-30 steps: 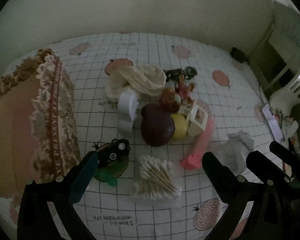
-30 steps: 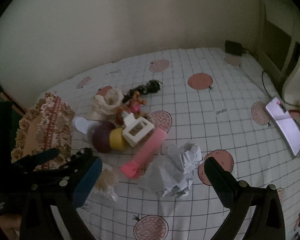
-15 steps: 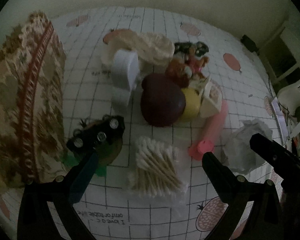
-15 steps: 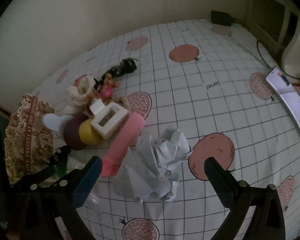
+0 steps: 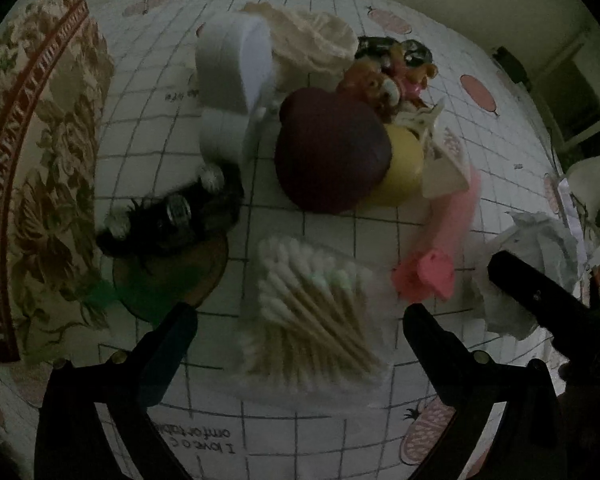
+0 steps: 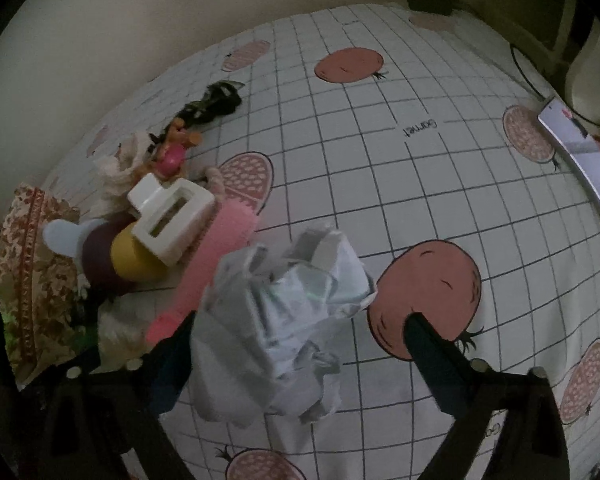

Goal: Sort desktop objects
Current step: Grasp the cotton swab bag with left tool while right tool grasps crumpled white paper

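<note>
Sorting is barely beginning: everything is still lying in one pile on the counter (image 6: 440,208). Left tongs (image 5: 300,332) are standing open over the cotton swabs (image 5: 312,312), which are lying between the fingers, untouched. Right tongs (image 6: 300,340) are closing, crumpled paper (image 6: 284,320) between them, not yet pinched. Beyond the left tongs, upside down, the cloth is reading "I love"; the box (image 5: 28,160) to their left is showing "LOVE PRESENT".

A white tablecloth (image 6: 380,208) with a black grid and salmon-pink fruit prints covered the table. On it lay a crumpled white paper (image 6: 284,320), a pink tube (image 6: 216,256), a maroon and yellow toy (image 5: 332,156), cream cotton swabs (image 5: 312,312), a white clip (image 6: 172,216), and a brown floral box (image 5: 32,160).
</note>
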The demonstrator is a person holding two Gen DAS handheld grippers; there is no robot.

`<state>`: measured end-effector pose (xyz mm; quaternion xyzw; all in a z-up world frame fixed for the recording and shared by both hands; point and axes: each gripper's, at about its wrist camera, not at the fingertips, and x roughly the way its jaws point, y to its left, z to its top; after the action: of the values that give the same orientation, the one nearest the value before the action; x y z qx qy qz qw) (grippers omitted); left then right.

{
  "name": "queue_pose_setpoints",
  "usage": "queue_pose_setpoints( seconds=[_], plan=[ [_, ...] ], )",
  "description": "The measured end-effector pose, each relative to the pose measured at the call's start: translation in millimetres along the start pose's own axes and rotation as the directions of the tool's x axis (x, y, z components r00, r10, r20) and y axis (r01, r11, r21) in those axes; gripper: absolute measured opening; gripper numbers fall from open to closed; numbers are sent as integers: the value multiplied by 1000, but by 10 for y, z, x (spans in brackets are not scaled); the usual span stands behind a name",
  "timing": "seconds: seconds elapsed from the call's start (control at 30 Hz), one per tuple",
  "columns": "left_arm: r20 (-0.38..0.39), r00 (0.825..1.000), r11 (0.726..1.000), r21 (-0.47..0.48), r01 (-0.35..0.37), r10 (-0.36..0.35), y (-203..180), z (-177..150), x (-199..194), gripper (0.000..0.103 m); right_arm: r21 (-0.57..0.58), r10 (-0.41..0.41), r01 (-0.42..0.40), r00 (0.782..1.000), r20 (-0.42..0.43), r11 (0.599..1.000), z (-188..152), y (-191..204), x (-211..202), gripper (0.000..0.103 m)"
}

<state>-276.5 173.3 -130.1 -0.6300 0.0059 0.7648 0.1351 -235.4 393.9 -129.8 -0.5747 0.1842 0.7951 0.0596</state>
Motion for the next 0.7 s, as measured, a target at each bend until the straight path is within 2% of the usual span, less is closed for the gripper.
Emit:
queue_pose_setpoints(
  seconds=[0.23, 0.47, 0.6, 0.67, 0.7],
  plan=[
    [36, 999, 996, 83, -25, 22, -86, -19, -3, 100, -23, -6, 7, 1000, 18, 1000, -19, 37, 9, 87],
    [95, 994, 987, 143, -66, 52, -133, -12, -57, 79, -23, -24, 25, 999, 39, 999, -13, 99, 22, 73],
    [111, 992, 986, 154, -69, 52, -139, 12, -74, 69, -18, -31, 32, 998, 51, 999, -20, 120, 29, 68],
    [122, 991, 984, 159, -75, 56, -143, 25, -88, 64, -20, -38, 39, 998, 58, 999, -23, 126, 26, 60],
    [124, 991, 985, 159, -73, 54, -143, 34, -92, 63, -21, -38, 39, 998, 57, 999, -37, 138, 30, 60]
  ],
)
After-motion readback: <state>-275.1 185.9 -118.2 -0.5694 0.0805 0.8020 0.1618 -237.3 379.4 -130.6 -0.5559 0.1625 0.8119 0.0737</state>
